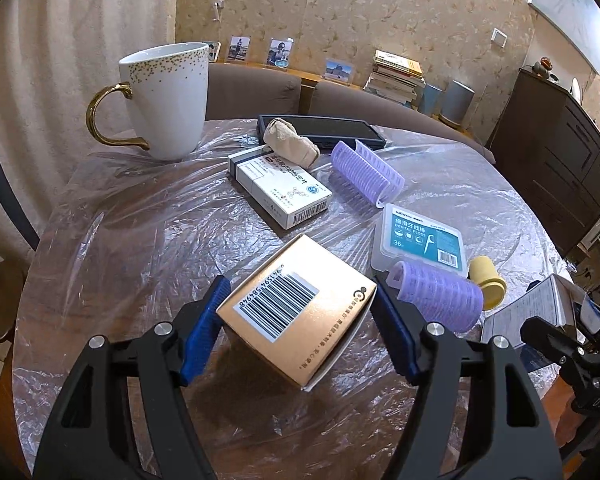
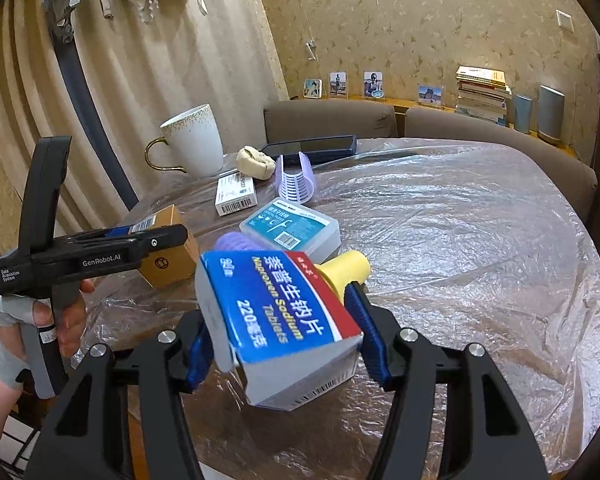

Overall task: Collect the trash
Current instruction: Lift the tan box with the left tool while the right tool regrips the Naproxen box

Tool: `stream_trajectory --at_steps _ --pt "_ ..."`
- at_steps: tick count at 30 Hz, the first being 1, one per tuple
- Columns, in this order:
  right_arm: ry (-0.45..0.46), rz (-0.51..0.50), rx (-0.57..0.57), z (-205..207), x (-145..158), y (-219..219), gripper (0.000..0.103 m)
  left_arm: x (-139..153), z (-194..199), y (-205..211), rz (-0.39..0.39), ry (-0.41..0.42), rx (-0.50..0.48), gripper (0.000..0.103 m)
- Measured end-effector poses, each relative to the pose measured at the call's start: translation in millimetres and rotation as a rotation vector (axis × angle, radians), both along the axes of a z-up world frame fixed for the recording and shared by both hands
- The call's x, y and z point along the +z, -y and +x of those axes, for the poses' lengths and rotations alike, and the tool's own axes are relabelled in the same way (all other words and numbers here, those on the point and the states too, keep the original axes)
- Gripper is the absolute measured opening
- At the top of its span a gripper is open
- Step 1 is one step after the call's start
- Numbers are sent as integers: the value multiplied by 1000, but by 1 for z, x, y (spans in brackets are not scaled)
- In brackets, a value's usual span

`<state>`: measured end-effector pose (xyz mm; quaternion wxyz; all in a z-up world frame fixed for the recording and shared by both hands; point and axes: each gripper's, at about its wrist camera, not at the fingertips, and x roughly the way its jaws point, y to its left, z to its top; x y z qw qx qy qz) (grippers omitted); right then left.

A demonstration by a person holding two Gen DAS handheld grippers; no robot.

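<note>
Left gripper (image 1: 298,322): pinched on a gold carton (image 1: 300,312), its blue pads (image 1: 202,332) pressed to the carton's two sides; the carton is tilted, barcode face up, near edge of the table.
Right gripper (image 2: 284,336): clamped on a blue-and-white tablet box (image 2: 276,320), a pad against each side; the box is tilted, held above the table's near edge.
Person's hand (image 2: 56,320): seen at the left in the right wrist view, wrapped around the left gripper's handle.
Table (image 1: 112,216): covered with crinkled clear plastic film.
Just beyond the gold carton: a purple hair roller (image 1: 440,296) is laid touching a yellow roller (image 1: 488,286) to its right.
Dental floss case (image 1: 420,240): set flat, just behind the two rollers.
White medicine box (image 1: 284,192): set flat at mid-table, left of the floss case.
Purple split roller (image 1: 368,172): lying right of the white box.
Beige crumpled wad (image 1: 290,142): resting on the white box's far end.
Dark tray (image 1: 332,130): placed behind the wad.
White mug (image 1: 168,100): stood upright at far left, gold handle turned left.
</note>
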<state>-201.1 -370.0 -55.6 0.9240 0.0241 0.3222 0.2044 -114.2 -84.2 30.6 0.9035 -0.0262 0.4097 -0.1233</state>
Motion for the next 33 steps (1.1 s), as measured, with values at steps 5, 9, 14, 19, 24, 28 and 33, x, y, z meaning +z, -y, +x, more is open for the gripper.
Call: stream_trajectory --at_steps 5,9,14,19,24,28,33 --pt "-12 -14 -2 4 -6 -3 59 -2 1 1 9 -5 2 71" --pt "-52 -15 -4 9 -18 -3 59 -6 1 0 11 -13 5 71" --pt "-72 -6 2 10 -24 -2 50 -8 0 -1 20 -10 0 69" --pt "-63 47 17 10 -15 4 46 -6 -1 -2 11 -8 -9 69" --pt "-61 63 23 9 -10 7 46 -4 -1 -7 -15 -13 13 68" --pt "-59 75 33 7 -6 8 46 0 -4 -9 -24 -7 18 68" --pt "-59 80 45 6 -4 11 45 9 -13 -10 -34 11 12 68"
